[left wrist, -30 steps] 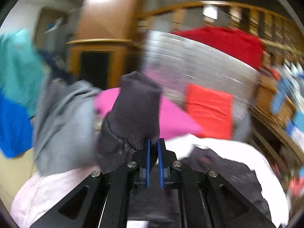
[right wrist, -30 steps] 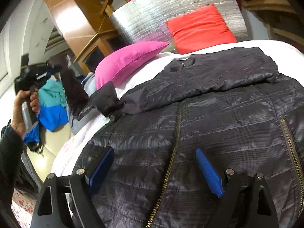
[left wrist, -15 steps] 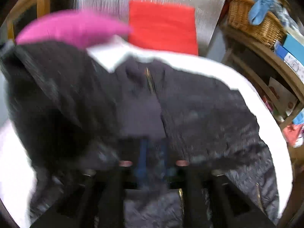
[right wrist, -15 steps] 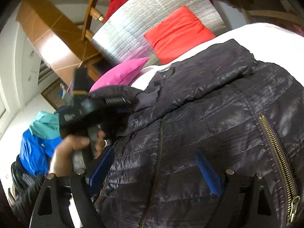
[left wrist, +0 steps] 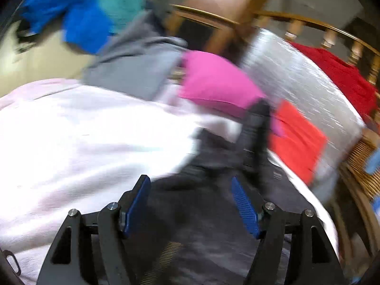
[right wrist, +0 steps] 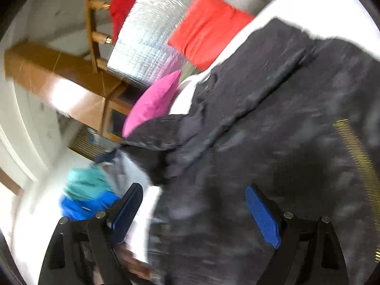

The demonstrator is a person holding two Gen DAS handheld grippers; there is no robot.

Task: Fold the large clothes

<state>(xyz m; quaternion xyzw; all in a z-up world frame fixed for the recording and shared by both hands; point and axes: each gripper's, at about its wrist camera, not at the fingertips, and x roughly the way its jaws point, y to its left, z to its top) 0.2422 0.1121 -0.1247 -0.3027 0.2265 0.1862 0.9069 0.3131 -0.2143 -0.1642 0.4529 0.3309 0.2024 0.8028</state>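
A dark quilted jacket (right wrist: 273,128) with a brass zipper lies spread on a white bed (left wrist: 71,142); both sleeves are folded across its chest. It also shows in the left wrist view (left wrist: 213,218), blurred. My left gripper (left wrist: 192,205) is open and empty above the jacket's left edge. My right gripper (right wrist: 192,211) is open and empty, over the jacket's lower part near the bed's left side. Both views are motion-blurred.
A pink pillow (left wrist: 218,83), a red pillow (left wrist: 296,140) and a silver foil mat (left wrist: 304,78) lie at the bed's head. A grey garment (left wrist: 137,61) and blue and teal clothes (left wrist: 90,11) lie left. A wicker basket (left wrist: 363,166) stands right.
My left gripper carried the left sleeve over onto the jacket, let it go and opened, then drew back left. The right gripper stayed open and tilted over the jacket.
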